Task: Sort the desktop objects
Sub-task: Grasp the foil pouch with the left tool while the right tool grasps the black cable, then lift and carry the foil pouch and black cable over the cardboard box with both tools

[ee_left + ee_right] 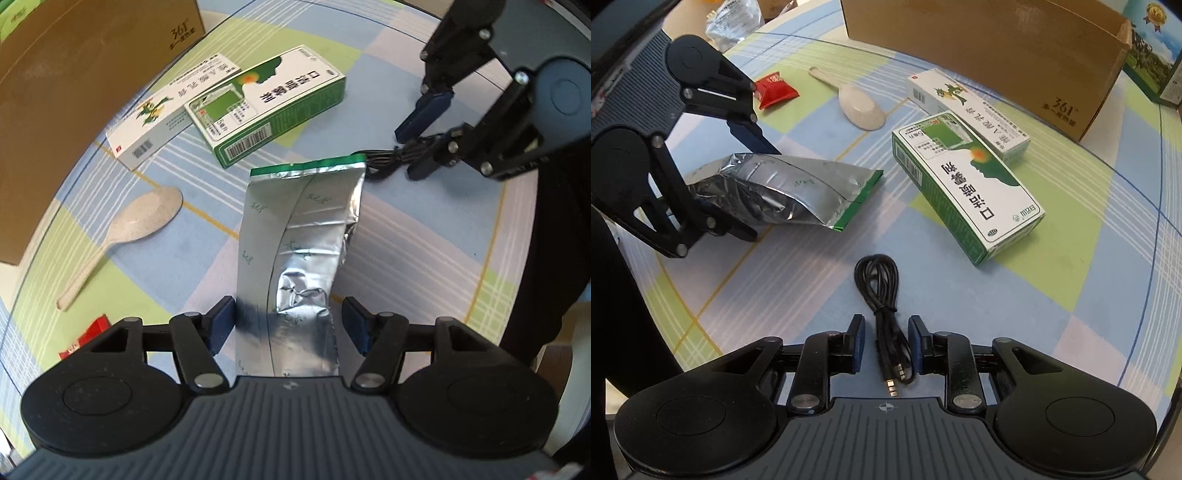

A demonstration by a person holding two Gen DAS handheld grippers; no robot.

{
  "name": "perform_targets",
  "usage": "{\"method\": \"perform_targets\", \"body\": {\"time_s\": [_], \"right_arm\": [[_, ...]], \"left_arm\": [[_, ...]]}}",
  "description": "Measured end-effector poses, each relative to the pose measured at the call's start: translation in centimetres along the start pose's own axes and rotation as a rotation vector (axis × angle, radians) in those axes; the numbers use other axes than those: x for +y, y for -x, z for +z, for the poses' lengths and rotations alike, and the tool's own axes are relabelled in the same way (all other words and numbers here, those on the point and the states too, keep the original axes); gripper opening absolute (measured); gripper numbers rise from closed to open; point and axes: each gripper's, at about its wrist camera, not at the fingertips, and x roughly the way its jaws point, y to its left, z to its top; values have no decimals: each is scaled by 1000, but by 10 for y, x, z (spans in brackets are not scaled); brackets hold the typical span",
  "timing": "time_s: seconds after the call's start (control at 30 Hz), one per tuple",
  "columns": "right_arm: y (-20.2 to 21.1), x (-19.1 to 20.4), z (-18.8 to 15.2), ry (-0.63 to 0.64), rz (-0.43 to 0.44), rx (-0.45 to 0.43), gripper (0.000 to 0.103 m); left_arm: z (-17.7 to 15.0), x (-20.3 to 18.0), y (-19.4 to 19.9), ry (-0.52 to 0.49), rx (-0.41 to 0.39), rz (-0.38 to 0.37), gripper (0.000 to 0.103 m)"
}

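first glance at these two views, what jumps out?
The crinkled silver foil pouch lies between the open left tongs, at centre table. The coiled black audio cable sits between the open right tongs, nearer the table edge. Behind them, a green-and-white medicine box leans on a white box.

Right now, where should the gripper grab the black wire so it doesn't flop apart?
Probably at the small tie round the middle of the black cable. The strands are bunched tightest there, so one squeeze catches them all. Come straight down from above, one finger on each side. The right gripper already sits open across the plug end, so it would need to shift slightly forward towards the loop.
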Motion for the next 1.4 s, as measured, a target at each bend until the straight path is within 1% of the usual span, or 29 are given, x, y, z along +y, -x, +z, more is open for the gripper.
{"method": "perform_targets", "body": {"time_s": [0.1,0.17,0.2,0.23,0.27,0.3,0.43,0.5,0.67,0.8,0.93,0.97,1.13,1.4], "right_arm": [[-1,5,0,37,-20,-13,23],[-2,11,-1,94,-41,-19,23],[-2,12,-2,98,-45,-18,23],[-3,12,-2,89,-45,-16,22],[-3,10,-1,73,-39,-15,19],[-3,10,-2,60,-39,-14,11],[0,12,-4,31,-44,-7,10],[2,13,-6,8,-49,-19,10],[19,11,-14,-110,-53,-68,10],[32,11,-20,-174,-44,-96,10],[45,13,-23,-214,-57,-113,10],[49,13,-24,-224,-59,-120,10],[71,20,-25,-262,-73,-167,10],[90,33,-22,-270,-68,-211,10]], "left_arm": [[-1,3,-1,24,-7,-8,59],[-2,4,-1,43,-9,-10,58],[-3,4,-1,49,-9,-11,56],[-4,4,-1,54,-10,-14,52],[-4,4,0,62,-12,-18,49],[-5,4,0,74,-12,-27,45],[-8,0,4,89,-19,-8,37],[-10,-2,7,107,-29,5,34],[-19,1,13,194,-43,11,33],[-21,3,20,255,-48,2,33],[-25,-7,36,284,-53,19,33],[-30,-14,48,293,-55,23,33],[-33,-15,66,335,-69,41,33],[-39,-21,92,385,-101,63,33]]}}
